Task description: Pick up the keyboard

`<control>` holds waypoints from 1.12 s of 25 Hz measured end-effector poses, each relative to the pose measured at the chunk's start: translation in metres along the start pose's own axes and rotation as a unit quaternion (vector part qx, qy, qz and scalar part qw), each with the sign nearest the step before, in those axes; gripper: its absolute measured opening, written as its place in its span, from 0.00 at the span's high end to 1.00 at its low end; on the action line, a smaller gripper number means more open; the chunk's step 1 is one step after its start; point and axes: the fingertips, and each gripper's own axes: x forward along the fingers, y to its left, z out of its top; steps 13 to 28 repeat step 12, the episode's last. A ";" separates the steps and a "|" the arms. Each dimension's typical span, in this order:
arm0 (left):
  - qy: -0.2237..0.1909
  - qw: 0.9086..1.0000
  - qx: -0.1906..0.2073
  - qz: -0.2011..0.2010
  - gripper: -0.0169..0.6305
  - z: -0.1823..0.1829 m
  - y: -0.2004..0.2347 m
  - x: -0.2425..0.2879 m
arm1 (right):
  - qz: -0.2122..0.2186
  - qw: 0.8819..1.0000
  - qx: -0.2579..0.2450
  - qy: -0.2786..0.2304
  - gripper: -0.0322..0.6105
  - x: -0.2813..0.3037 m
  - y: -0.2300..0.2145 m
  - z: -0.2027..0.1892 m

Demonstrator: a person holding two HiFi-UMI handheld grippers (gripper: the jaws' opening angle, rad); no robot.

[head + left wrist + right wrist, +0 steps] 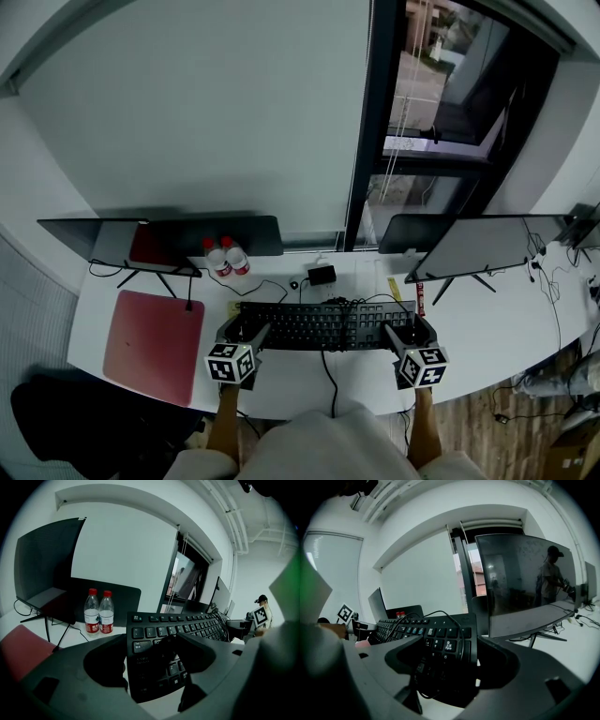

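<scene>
A black keyboard point(323, 325) lies lengthwise on the white desk point(487, 333), just in front of me. My left gripper point(246, 330) straddles its left end. In the left gripper view one jaw sits against the keyboard's point(154, 644) end edge and the other rests over the keys, the gripper point(147, 667) closed on that end. My right gripper point(401, 330) holds the right end the same way. There the number pad point(440, 641) fills the gap between the jaws of the gripper point(447, 663). The keyboard's cable point(457, 625) loops over the keys.
Two water bottles point(225, 258) stand behind the keyboard's left end. A red mat point(155, 342) lies at the left. Monitors stand at the back left point(187, 236) and back right point(478, 246). A small black box point(322, 275) sits behind the keyboard. The cable point(330, 380) hangs over the desk's front edge.
</scene>
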 end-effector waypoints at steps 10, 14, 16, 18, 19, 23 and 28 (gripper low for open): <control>0.004 1.000 -0.001 0.000 0.49 -0.005 -0.002 -0.001 | 0.000 1.000 0.002 0.006 0.42 -0.002 -0.001 -0.006; 0.004 1.000 -0.001 0.000 0.49 -0.006 -0.003 -0.001 | 0.000 1.000 0.002 0.007 0.42 -0.003 -0.002 -0.006; 0.004 1.000 -0.001 0.000 0.49 -0.006 -0.003 -0.001 | 0.000 1.000 0.002 0.007 0.42 -0.003 -0.002 -0.006; 0.004 1.000 -0.001 0.000 0.49 -0.006 -0.003 -0.001 | 0.000 1.000 0.002 0.007 0.42 -0.003 -0.002 -0.006; 0.004 1.000 -0.001 0.000 0.49 -0.006 -0.003 -0.001 | 0.000 1.000 0.002 0.007 0.42 -0.003 -0.002 -0.006; 0.004 1.000 -0.001 0.000 0.49 -0.006 -0.003 -0.001 | 0.000 1.000 0.002 0.007 0.42 -0.003 -0.002 -0.006; 0.004 1.000 -0.001 0.000 0.49 -0.006 -0.003 -0.001 | 0.000 1.000 0.002 0.007 0.42 -0.003 -0.002 -0.006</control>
